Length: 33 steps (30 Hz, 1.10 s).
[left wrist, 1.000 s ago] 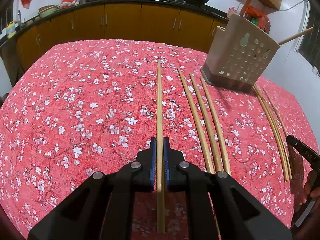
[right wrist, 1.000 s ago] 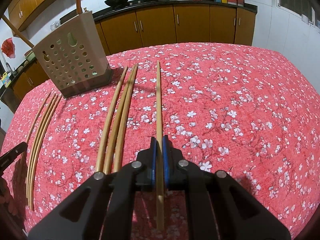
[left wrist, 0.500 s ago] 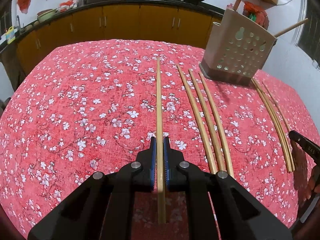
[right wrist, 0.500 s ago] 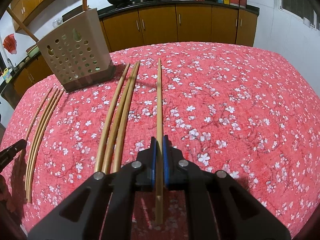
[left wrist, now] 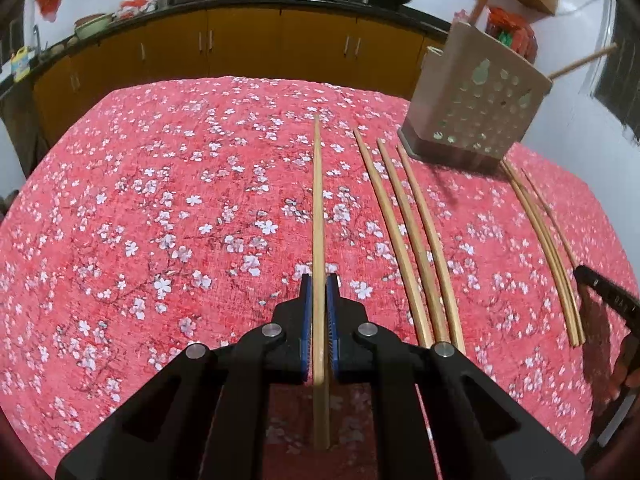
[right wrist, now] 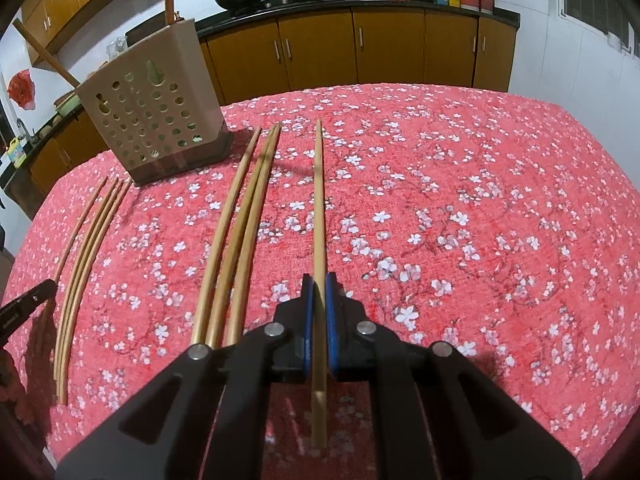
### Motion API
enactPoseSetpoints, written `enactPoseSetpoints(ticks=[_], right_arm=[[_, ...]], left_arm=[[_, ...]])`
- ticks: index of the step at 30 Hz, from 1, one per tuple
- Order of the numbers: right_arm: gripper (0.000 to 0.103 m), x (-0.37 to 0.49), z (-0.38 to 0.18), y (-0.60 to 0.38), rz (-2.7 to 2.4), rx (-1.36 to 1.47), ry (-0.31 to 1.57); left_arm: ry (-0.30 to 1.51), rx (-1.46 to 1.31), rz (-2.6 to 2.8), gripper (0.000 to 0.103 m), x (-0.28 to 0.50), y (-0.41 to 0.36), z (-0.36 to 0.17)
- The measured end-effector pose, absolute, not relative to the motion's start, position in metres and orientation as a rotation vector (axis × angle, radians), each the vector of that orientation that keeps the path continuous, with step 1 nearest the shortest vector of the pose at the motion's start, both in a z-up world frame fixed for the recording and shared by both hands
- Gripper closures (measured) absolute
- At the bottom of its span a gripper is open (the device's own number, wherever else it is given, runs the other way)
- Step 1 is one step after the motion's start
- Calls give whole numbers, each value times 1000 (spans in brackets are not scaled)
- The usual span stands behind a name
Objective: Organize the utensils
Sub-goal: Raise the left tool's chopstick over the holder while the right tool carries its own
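My left gripper (left wrist: pixel 319 280) is shut on a long wooden chopstick (left wrist: pixel 317 208) that points forward over the red floral tablecloth (left wrist: pixel 160 208). My right gripper (right wrist: pixel 319 280) is shut on another wooden chopstick (right wrist: pixel 319 200), held the same way. A beige perforated utensil holder (left wrist: pixel 476 108) stands at the far right in the left wrist view and at the far left in the right wrist view (right wrist: pixel 152 108), with sticks standing in it. Three loose chopsticks (left wrist: pixel 412 240) lie on the cloth beside each held one; they also show in the right wrist view (right wrist: pixel 236 240).
A second bundle of thinner chopsticks (left wrist: pixel 544 248) lies near the table's edge, seen also in the right wrist view (right wrist: pixel 84 252). The other gripper's tip (left wrist: pixel 608 292) shows at the right edge. Brown kitchen cabinets (left wrist: pixel 240 48) with woks stand behind the table.
Both grippers have risen and tilted slightly with their chopsticks, so the table and holder sit lower and farther in view. The grips stay shut.
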State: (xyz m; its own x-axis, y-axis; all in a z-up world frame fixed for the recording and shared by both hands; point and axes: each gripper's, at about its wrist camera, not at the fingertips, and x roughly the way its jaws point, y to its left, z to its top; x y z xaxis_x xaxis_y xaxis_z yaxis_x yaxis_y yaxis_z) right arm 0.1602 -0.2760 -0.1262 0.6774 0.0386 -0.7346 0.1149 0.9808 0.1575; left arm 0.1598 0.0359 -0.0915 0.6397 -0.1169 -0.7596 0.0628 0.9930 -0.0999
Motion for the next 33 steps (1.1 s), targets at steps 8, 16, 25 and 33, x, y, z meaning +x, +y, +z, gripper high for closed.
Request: enactPoseSetpoints(ticks=[8, 16, 25, 33], right_arm=[[96, 139, -69, -284, -36, 206, 681], [96, 123, -23, -289, -46, 207, 542], [96, 122, 1, -290, -53, 206, 460], [96, 105, 65, -293, 59, 262, 315]], left_arm=[[778, -81, -109, 95, 142, 46, -51], [618, -97, -111, 95, 133, 51, 5], [518, -99, -126, 96, 136, 45, 40], [416, -75, -190, 96, 126, 30, 87]])
